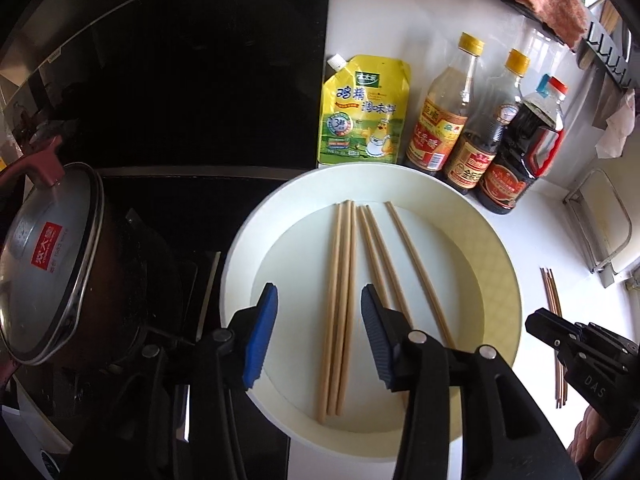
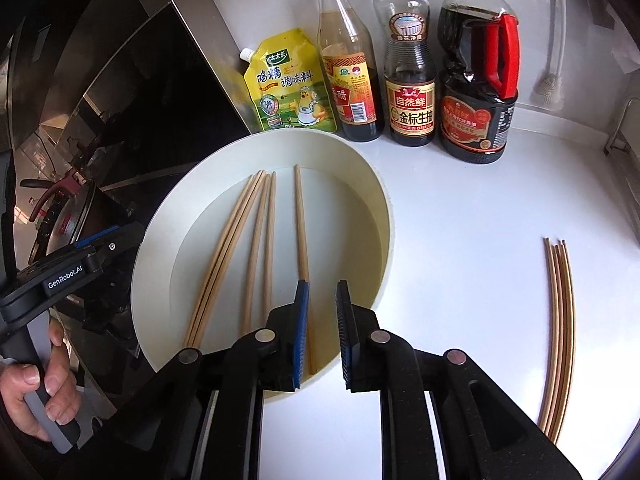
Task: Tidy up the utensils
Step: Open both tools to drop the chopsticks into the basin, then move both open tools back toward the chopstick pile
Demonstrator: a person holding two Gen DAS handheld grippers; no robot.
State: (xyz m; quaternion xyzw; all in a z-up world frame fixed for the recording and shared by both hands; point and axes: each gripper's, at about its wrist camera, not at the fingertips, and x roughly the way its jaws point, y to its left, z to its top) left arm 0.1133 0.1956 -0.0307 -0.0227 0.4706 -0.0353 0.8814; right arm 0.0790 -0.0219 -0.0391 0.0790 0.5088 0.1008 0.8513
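Sorting step: both tools, left tool (image 1: pixel 318 334) and right tool (image 2: pixel 322 332), stand apart, empty, above chopsticks (image 1: pixel 340 312) in bowl (image 1: pixel 496 248). Next: clamp one.

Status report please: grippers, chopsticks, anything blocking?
Left gripper open, empty. Right gripper open, empty. Six chopsticks in basin; four more chopsticks on counter. Nothing blocking.

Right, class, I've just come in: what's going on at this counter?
A person holds a gripper in each hand over a white bowl on the counter, sorting chopsticks. Six light chopsticks lie in the bowl; four darker ones lie together on the counter to its right. The left gripper is open above the bowl, holding nothing. The right gripper hovers over the bowl's near rim, slightly open and empty.
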